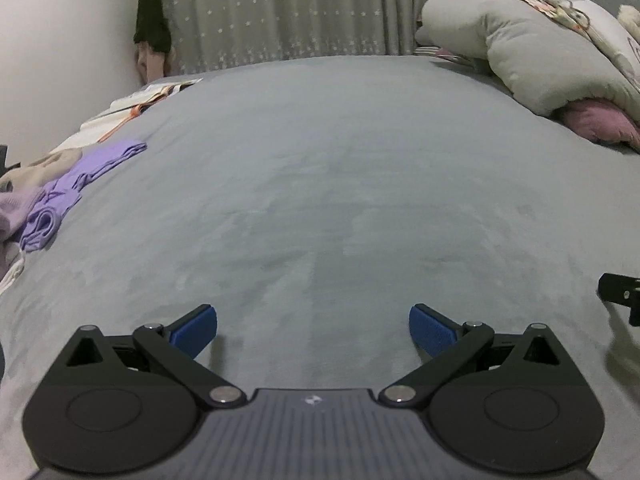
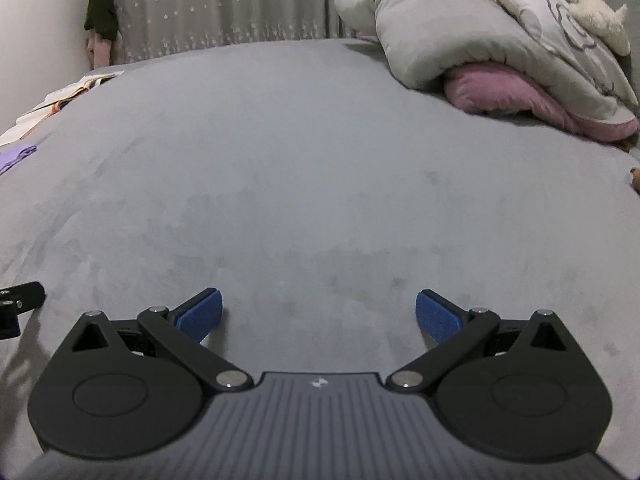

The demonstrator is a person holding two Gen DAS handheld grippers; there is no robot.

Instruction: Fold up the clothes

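Presently, on a grey bed sheet (image 1: 320, 184): the left gripper (image 1: 313, 330), jaws spread wide, blue pads (image 1: 196, 330) holding nothing, low over bare sheet. The right gripper (image 2: 319, 316) is likewise wide open and empty; a black corner of it enters the left wrist view at 3 o'clock, cut off by the frame.

Clothes: a lilac garment (image 1: 60, 196) lies crumpled at 9 o'clock in the left view, beside a paler purple piece (image 1: 14, 210) and beige fabric, both cropped at the edge, kinds unclear. Only a sliver of it shows in the right view.

At 10 o'clock, white cloth with an orange strap (image 1: 120, 118), partly hidden by the sheet's curve. At 1 to 2 o'clock, a grey quilt (image 2: 460, 36) heaped over a pink pillow (image 2: 504, 90), mostly covered. A cream plush toy (image 2: 588, 4) sits atop it, form indistinct. Behind, a star-print curtain (image 1: 288, 12) and a dark hanging item (image 1: 151, 14), unidentifiable.
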